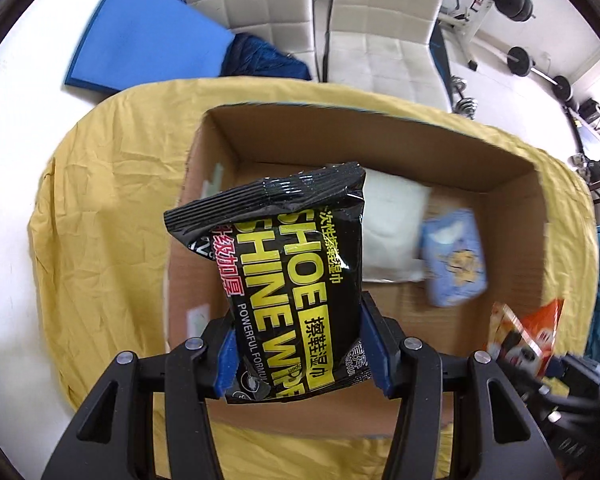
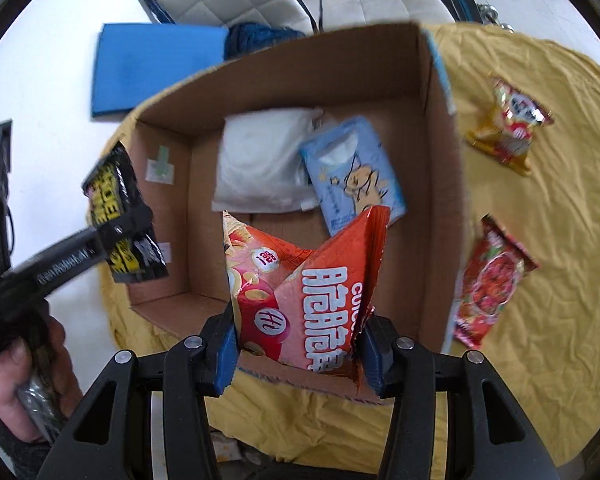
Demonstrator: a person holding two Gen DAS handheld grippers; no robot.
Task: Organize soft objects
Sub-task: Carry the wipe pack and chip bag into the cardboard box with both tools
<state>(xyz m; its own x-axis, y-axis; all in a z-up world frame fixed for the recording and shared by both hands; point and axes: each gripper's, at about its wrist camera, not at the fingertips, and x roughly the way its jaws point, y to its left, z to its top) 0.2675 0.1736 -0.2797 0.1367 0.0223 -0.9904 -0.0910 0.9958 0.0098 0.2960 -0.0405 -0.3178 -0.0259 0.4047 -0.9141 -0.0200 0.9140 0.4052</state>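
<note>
Shoe-wipes packet [image 1: 296,280], black with yellow lettering, clamped by its lower part between the blue pads of the left gripper [image 1: 300,354]; hangs above the near-left part of the cardboard box [image 1: 380,140]. Left gripper pointing nearly straight down, jaws narrowed onto the packet's sides, pads pressing on both edges. From the right wrist view, same gripper [image 2: 130,224] seen from the side at the box's left wall, with a hand [image 2: 28,392] around its handle at lower left.

Orange-red snack bag [image 2: 308,292], crumpled, pinched at its lower end by the right gripper [image 2: 298,350]; jaws closed on it, pointing steeply down over the near edge of the box [image 2: 436,168].

Inside the box: a white soft pack [image 2: 260,164] toward the back, a light-blue tissue pack [image 2: 356,172] just beside it on the right, touching.

On the yellow cloth [image 2: 540,280] to the right of the box: a red snack packet [image 2: 492,284] near the wall, a yellow-red one [image 2: 508,124] further back.

Beyond the desk: a blue mat [image 2: 156,64] and white padded chairs [image 1: 340,12].
</note>
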